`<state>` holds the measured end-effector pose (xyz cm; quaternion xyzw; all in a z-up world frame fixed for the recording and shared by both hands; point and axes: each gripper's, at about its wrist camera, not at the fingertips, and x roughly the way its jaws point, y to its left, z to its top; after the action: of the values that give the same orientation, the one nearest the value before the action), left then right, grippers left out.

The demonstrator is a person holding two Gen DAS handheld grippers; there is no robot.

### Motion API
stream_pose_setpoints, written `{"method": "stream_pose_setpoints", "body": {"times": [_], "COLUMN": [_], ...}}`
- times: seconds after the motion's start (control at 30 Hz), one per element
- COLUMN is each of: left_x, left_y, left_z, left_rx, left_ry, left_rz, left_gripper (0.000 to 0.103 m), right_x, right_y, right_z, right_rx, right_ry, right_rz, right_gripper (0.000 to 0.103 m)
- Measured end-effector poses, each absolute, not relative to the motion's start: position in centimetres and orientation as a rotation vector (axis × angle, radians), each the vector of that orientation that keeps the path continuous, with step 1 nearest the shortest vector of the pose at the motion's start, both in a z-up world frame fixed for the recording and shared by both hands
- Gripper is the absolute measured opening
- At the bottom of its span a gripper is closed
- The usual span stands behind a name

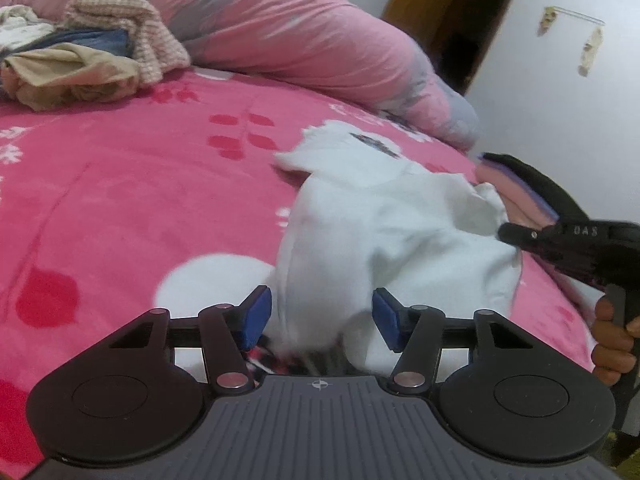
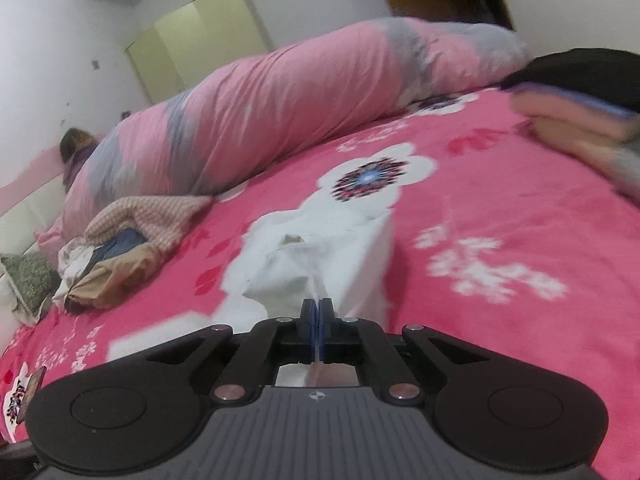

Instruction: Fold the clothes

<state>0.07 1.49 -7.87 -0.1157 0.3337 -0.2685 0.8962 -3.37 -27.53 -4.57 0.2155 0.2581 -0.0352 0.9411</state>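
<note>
A: Where's the white garment (image 1: 360, 216)? 
B: Bunched up mid-bed on the pink floral blanket (image 1: 120, 200). The right gripper (image 2: 318, 320) is pinched tight on its edge.
A: And the left gripper (image 1: 320, 316)?
B: Pads spread wide, cloth sitting loose between them.

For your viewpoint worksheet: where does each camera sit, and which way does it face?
Left wrist: on the left gripper, jaws open round the white garment; right gripper and a hand show.
Right wrist: on the right gripper, shut on the garment, facing the quilt.
Shared: garment, quilt, clothes pile.
</note>
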Motion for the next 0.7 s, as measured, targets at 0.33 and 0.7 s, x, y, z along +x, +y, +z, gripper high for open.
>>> {"method": "stream_pose_setpoints", "body": {"times": [0.33, 0.7], "left_x": [-0.9, 1.8], "left_y": [0.3, -1.7], "left_z": [-6.3, -5.5], "left_rx": [-0.289, -0.251], "left_ry": [0.689, 0.71], "left_rz": [-0.71, -0.681], "left_gripper": [0.065, 0.069], "right_x": [-11.2, -8.1], "right_y": [-33.5, -35.3], "right_z": [-7.5, -5.0], "right_rx": [0.468, 0.546], "right_ry": [0.589, 0.446], "right_rz": [-0.362, -0.19], "right_gripper": [0.0, 0.014]}}
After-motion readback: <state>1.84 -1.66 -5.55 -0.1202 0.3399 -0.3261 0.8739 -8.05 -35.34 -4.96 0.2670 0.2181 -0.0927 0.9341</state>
